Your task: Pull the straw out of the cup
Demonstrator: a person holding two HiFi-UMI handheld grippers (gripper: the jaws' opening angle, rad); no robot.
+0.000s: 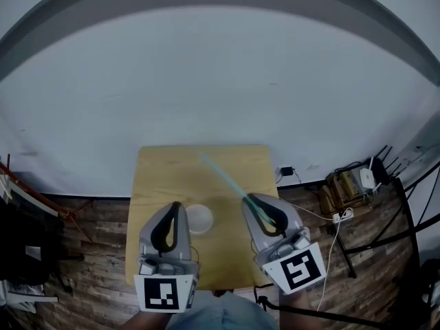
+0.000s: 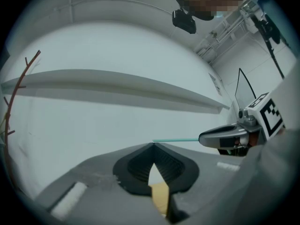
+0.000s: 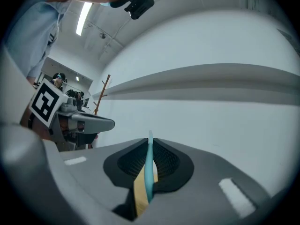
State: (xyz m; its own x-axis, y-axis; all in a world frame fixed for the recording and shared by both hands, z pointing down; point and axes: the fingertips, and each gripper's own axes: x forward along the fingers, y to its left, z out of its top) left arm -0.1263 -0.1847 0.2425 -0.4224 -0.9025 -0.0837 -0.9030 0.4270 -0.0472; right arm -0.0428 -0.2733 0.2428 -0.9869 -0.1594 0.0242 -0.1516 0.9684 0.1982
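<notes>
In the head view a white cup (image 1: 200,218) stands on the small wooden table (image 1: 172,170), partly hidden behind my left gripper (image 1: 176,205). My right gripper (image 1: 249,198) is shut on a teal straw (image 1: 223,178), which slants up and to the left over the table, apart from the cup. The right gripper view shows the straw (image 3: 149,172) pinched between the pads of that gripper (image 3: 150,139). In the left gripper view the left gripper (image 2: 153,144) has its tips together with nothing between them. The straw (image 2: 176,140) sticks out level from the right gripper (image 2: 201,138) beside it.
The table stands against a white wall on a wooden floor. Cables, a power strip (image 1: 342,216) and a router (image 1: 367,177) lie on the floor to the right. Dark objects (image 1: 20,253) stand at the left. A reddish coat rack (image 2: 18,86) is by the wall.
</notes>
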